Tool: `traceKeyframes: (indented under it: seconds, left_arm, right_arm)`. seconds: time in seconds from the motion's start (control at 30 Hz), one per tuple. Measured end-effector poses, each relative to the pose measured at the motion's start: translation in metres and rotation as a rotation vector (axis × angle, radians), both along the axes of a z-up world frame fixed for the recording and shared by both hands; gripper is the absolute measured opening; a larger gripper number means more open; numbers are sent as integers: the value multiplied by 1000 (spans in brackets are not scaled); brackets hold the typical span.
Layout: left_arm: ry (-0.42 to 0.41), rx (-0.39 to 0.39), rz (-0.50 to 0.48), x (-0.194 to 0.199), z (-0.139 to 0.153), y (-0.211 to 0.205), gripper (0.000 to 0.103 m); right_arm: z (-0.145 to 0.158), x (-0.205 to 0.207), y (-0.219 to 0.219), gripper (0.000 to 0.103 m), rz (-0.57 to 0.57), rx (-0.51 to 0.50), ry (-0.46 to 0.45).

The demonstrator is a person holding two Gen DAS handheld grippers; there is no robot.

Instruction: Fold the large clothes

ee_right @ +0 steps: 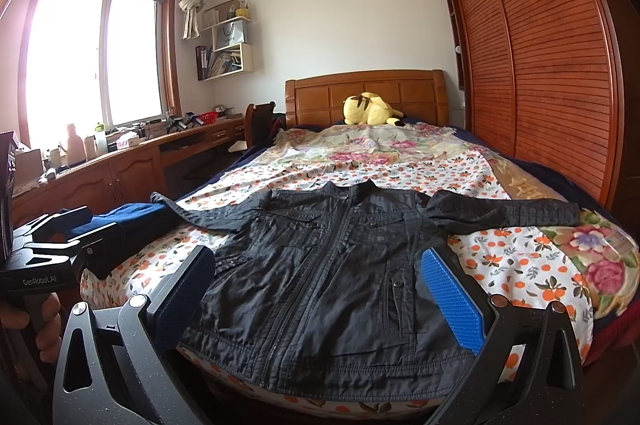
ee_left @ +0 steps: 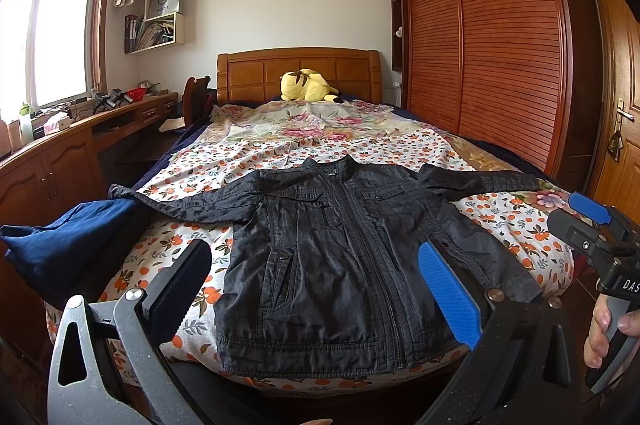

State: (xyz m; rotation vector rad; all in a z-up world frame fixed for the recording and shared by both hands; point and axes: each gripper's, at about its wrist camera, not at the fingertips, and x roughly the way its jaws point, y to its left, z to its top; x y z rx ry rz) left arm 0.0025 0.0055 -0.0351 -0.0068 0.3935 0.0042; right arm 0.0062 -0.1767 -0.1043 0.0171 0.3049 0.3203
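A black zip-up jacket (ee_left: 332,257) (ee_right: 332,277) lies flat and front up on the foot of the bed, both sleeves spread out sideways and the hem toward me. My left gripper (ee_left: 316,289) hovers open above the hem, with nothing between its fingers. My right gripper (ee_right: 320,297) also stands open over the jacket's lower half, empty. In the left wrist view the right gripper (ee_left: 600,225) shows at the right edge in a person's hand (ee_left: 608,325). In the right wrist view the left gripper (ee_right: 72,229) shows at the left edge.
The bed (ee_left: 400,145) carries a floral sheet. A folded navy garment (ee_left: 76,241) lies on its left corner. A yellow plush toy (ee_left: 308,87) rests by the wooden headboard. A desk (ee_left: 80,137) runs along the left wall, a wardrobe (ee_left: 492,37) along the right.
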Motion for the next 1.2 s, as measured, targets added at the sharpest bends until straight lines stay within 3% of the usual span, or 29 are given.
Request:
traceKeyframes:
  seconds: [0.57,1.2]
  left_arm:
    - [87,-4,34,29,-25,18,103]
    - [247,45,119,102,-90,57,103]
  right_arm:
    - [-12,23,7,103,13,-38,40]
    - [-46,127,28,103,77,-48,134]
